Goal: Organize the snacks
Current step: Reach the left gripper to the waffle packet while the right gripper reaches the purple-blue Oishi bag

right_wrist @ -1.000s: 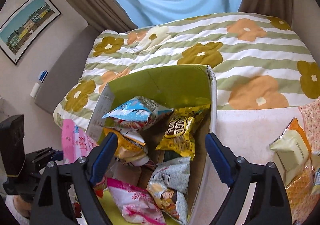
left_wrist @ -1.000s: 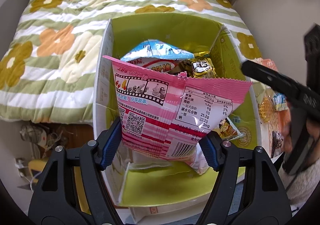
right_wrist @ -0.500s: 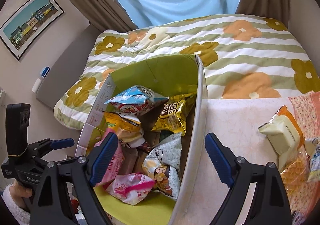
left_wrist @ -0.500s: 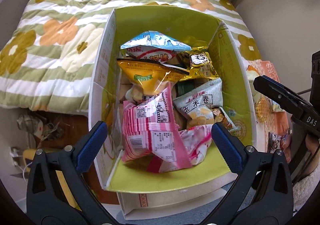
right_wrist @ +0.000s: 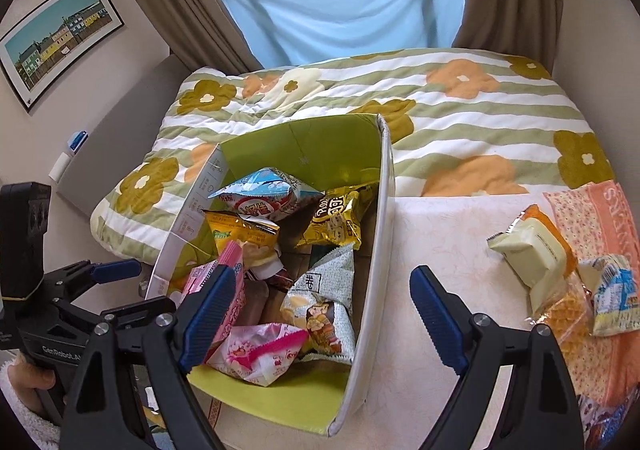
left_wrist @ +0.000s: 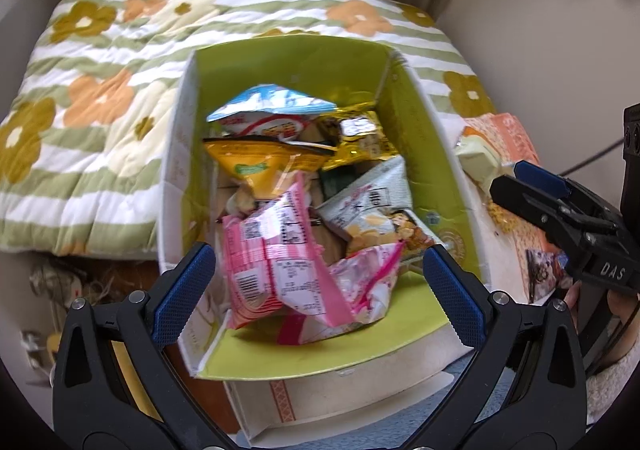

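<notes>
Two grippers, both standing apart with nothing between the pads. Left gripper (left_wrist: 318,292) is hovering over the near end of the box (left_wrist: 408,62), its jaws having just been opening, gap clear. The pink snack bag (left_wrist: 276,250) is lying loose inside the box at its near end, leaning on a paler pink packet (left_wrist: 360,282) beside it.

Also sitting in the box: blue-and-white bag (left_wrist: 268,106) at the far end, orange-yellow bag (left_wrist: 260,166) under it, gold packet (left_wrist: 360,138) toward the right wall, grey-white cartoon packet (left_wrist: 372,206) mid-right.

Right gripper (right_wrist: 324,314) is hanging over the box's right wall, one finger above the snacks, the other above the table (right_wrist: 440,234). A hand (right_wrist: 28,374) in a fuzzy white sleeve is gripping the left tool's handle.

Outside the box, on the table's right side: cream wrapped snack (right_wrist: 528,246), touching it an orange waffle-pattern packet (right_wrist: 568,314), just beside that a small blue-and-yellow packet (right_wrist: 616,298), partly on a peach floral cloth (right_wrist: 592,210). Box is sitting at the table's edge, next to the bed's flowered quilt (right_wrist: 460,106).
</notes>
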Motion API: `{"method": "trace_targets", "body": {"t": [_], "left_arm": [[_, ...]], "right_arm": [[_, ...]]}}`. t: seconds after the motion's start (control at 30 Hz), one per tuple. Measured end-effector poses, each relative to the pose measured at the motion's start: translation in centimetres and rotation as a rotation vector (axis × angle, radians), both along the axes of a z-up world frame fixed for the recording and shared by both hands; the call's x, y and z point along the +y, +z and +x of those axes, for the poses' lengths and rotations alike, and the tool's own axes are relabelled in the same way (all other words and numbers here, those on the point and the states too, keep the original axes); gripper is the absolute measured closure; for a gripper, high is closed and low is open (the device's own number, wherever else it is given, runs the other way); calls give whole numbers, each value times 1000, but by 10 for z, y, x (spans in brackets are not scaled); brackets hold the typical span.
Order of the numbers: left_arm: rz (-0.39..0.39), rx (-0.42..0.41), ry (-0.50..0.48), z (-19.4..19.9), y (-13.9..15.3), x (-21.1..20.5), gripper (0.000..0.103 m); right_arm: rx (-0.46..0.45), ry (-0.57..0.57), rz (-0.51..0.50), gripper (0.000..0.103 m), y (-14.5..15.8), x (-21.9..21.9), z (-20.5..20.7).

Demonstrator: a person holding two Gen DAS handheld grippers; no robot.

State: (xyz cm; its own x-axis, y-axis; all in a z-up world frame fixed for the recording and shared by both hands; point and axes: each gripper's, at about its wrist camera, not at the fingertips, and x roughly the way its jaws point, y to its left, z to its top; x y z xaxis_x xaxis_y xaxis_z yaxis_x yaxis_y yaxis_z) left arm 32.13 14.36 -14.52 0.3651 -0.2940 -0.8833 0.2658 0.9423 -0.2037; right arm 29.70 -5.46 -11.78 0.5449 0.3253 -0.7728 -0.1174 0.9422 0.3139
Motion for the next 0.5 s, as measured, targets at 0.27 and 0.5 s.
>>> {"method": "trace_targets", "body": {"t": [0.27,0.5], "left_arm": [[-40,-43,-99,-6,9,-30,0],[-49,-57,-179,-14,14,-78,0]], "right_arm": [[-30,-88,-31,16,14,-14,-31],[-39,-192,-47,16,15,-50,-61]]}}
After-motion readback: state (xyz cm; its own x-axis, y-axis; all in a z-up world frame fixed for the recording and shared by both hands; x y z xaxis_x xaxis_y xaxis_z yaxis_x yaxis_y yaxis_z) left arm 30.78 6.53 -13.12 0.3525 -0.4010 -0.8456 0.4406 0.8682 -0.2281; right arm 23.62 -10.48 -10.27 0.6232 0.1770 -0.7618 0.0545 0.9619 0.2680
